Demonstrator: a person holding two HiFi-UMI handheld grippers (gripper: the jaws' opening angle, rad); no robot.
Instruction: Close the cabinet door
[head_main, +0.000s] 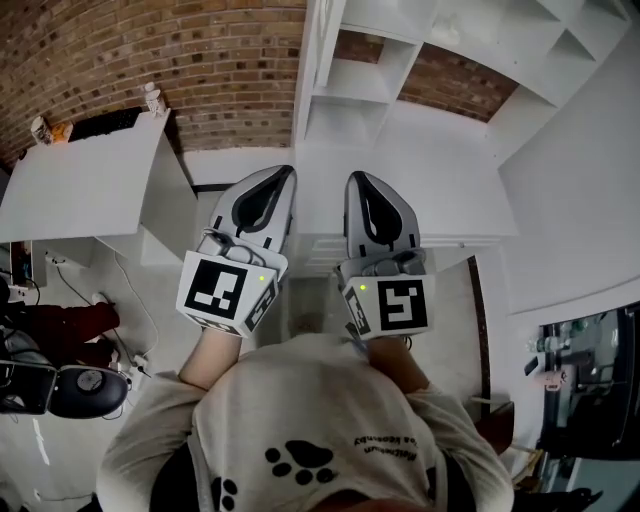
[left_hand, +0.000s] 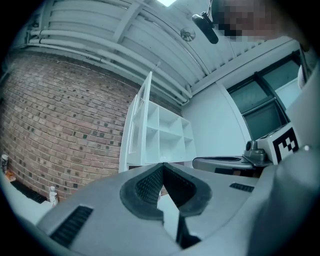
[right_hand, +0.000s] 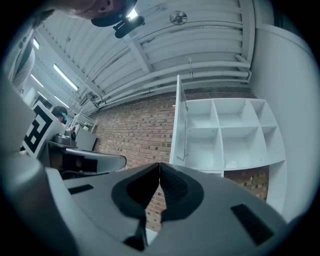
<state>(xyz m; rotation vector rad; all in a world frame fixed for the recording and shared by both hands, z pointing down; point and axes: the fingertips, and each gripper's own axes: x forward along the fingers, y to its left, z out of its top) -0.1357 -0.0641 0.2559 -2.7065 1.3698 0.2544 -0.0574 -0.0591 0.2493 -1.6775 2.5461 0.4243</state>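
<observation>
Straight ahead: cabinet door stands open, edge-on beside its white shelves, well apart from both hands.
Left tongs: pressed together, empty — likely for pushing, not gripping.
Right tongs: likewise closed on nothing.

The cabinet and cabinet door look like smooth white painted board, pretty matt, no grain showing. The thin handle on the door looks like bare metal. The brick wall is rough and dull with gritty mortar lines. The shells of the left gripper and right gripper are smooth grey plastic with a soft sheen. The pads are black, ribbed and rubbery-looking. The marker cube faces are flat matt black-and-white, and the shirt is soft grey cloth.
</observation>
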